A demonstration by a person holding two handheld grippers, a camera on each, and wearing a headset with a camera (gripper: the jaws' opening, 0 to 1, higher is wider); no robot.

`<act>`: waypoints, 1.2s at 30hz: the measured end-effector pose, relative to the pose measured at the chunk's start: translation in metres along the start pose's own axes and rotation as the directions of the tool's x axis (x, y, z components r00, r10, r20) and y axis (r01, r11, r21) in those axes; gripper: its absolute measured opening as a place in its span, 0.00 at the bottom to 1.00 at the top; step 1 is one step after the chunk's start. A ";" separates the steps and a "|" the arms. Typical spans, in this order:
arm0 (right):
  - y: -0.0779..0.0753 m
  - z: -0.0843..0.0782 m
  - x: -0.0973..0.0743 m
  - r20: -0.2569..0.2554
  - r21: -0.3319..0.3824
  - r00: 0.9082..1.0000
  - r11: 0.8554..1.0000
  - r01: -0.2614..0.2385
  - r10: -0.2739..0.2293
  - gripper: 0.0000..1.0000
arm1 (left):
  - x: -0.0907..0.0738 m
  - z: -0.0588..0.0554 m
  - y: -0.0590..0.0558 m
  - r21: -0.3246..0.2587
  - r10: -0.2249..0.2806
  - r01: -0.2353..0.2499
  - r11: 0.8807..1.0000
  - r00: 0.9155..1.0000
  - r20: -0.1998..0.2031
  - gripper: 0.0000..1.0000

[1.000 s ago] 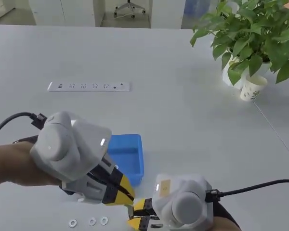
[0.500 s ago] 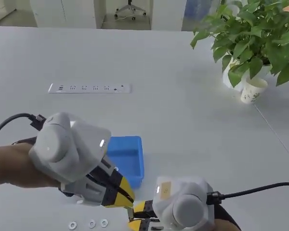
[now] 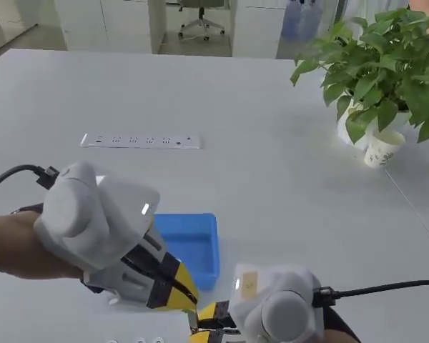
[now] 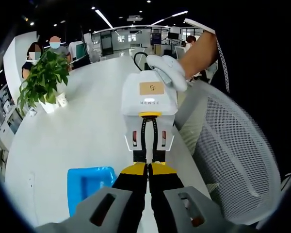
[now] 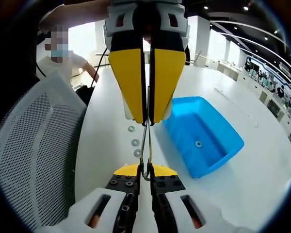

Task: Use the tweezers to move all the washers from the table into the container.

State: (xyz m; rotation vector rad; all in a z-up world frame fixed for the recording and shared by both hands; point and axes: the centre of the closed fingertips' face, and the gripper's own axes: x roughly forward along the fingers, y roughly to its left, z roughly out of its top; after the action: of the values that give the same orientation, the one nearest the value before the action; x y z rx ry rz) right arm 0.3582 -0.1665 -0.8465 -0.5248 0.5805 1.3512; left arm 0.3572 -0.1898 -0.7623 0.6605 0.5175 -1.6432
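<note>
washers (image 5: 135, 142), three on table (image 5: 103, 150), one in container (image 5: 218, 145), left tool (image 4: 149, 167), right tool (image 5: 145, 171) both pinching tweezers (image 5: 145, 141)

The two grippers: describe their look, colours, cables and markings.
Both have rounded light-grey plastic bodies. The left gripper has broad yellow-faced fingers on black mounts, and a black cable leaves its rear. The right gripper has yellow-tipped fingers on a perforated grey base, a tan sticker with small dark lettering below it, and a black lead of its own.
</note>
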 end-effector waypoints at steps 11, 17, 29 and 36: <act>-0.012 0.029 -0.005 0.013 -0.055 1.000 0.998 -0.001 0.001 0.09 | -0.028 0.010 0.010 -0.004 0.049 -0.049 0.999 0.999 0.008 0.04; -0.023 0.042 -0.007 0.023 -0.077 1.000 0.997 0.007 -0.005 0.09 | -0.040 0.013 0.019 0.000 0.075 -0.075 0.997 0.997 0.008 0.04; -0.050 0.060 -0.008 0.043 -0.113 0.999 0.993 0.031 -0.027 0.09 | -0.059 0.015 0.043 0.000 0.132 -0.132 0.991 0.991 0.017 0.04; -0.067 0.061 -0.005 0.044 -0.119 0.998 0.992 0.039 -0.034 0.09 | -0.059 0.012 0.058 0.006 0.147 -0.147 0.989 0.989 0.017 0.04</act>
State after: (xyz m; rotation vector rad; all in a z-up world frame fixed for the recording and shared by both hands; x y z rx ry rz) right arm 0.4288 -0.1404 -0.7961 -0.6003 0.4559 1.3651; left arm 0.4195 -0.1648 -0.7117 0.6742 0.4402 -1.5110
